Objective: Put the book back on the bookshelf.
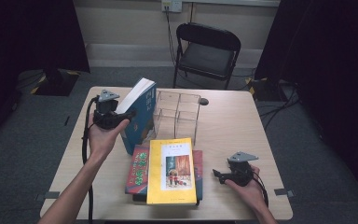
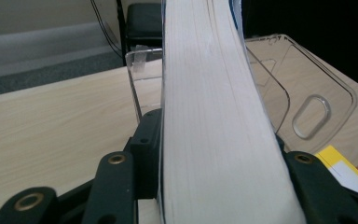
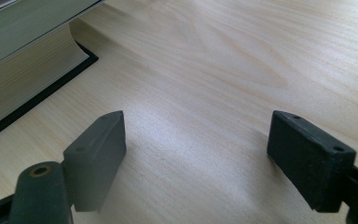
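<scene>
high view: left gripper (image 1: 129,115) clamped on a blue book (image 1: 141,116), holding it tilted, lifted above the worktop (image 1: 233,126), just left of the clear acrylic book rack (image 1: 178,112). left gripper view confirms it: jaws pressed on both sides of the white page block (image 2: 205,121), rack walls (image 2: 279,88) right behind.

right gripper (image 1: 220,176) sits low near the front right of the worktop, jaws spread wide with nothing between them; right gripper view has bare wood between the pads (image 3: 95,149) and the edge of the book stack (image 3: 23,79) off to one side.

risks, as i judge them:
- grip is on the page edges of a thick book, held from one side. weight hangs past the jaws, so the book could swing or slip out.
- pages may fan or crease under the pads.
- rack is light, clear plastic. a book corner catching a divider could shove or tip it, and nothing steadies it now.
- clear walls are hard to read, so the slot is easy to misjudge.
- a dropped book could land on the yellow book (image 1: 172,170) and red book (image 1: 139,169) stacked in front.

surface and room: pale wood-grain worktop with rounded corners, on grey carpet. black folding chair (image 1: 207,51) behind it, cables trailing from a wall socket (image 1: 171,5), dark curtains either side, dim light.
</scene>
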`<action>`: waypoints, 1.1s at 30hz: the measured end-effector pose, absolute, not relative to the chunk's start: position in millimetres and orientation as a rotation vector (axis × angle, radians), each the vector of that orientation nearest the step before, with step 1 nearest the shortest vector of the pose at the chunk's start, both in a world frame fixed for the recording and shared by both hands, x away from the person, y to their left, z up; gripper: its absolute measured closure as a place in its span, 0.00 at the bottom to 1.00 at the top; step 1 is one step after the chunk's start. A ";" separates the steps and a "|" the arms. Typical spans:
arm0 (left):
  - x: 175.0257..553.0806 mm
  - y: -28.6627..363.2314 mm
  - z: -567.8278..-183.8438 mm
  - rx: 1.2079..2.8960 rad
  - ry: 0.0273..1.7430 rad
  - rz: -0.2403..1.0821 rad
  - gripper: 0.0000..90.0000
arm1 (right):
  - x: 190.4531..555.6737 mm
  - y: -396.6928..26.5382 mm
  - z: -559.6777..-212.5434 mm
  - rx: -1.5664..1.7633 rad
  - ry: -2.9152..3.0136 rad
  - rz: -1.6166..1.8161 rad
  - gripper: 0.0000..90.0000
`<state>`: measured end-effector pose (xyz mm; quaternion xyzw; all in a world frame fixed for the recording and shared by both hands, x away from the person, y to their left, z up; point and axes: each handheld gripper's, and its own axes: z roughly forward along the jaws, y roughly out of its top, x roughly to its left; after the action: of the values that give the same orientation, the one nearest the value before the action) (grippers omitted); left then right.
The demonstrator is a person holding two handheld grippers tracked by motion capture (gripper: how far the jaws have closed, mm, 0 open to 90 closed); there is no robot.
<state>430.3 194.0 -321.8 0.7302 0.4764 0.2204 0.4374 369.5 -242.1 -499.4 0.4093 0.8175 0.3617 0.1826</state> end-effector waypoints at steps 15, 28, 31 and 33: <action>466.1 184.3 -274.8 2.104 1.271 0.383 0.59 | 369.5 -242.0 -499.4 1.155 2.306 1.021 0.21; 500.5 160.7 -274.9 2.309 1.409 0.308 0.62 | 369.6 -242.0 -499.4 1.156 2.306 1.021 0.21; 503.4 157.5 -276.9 2.333 1.431 0.299 0.63 | 369.6 -242.1 -499.4 1.155 2.306 1.022 0.22; 505.5 156.0 -279.3 2.349 1.430 0.300 0.62 | 369.6 -242.0 -499.4 1.156 2.306 1.021 0.21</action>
<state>505.5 156.0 -279.3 0.8343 0.5078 0.1066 0.1864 369.6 -242.0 -499.4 0.4097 0.8172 0.3619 0.1827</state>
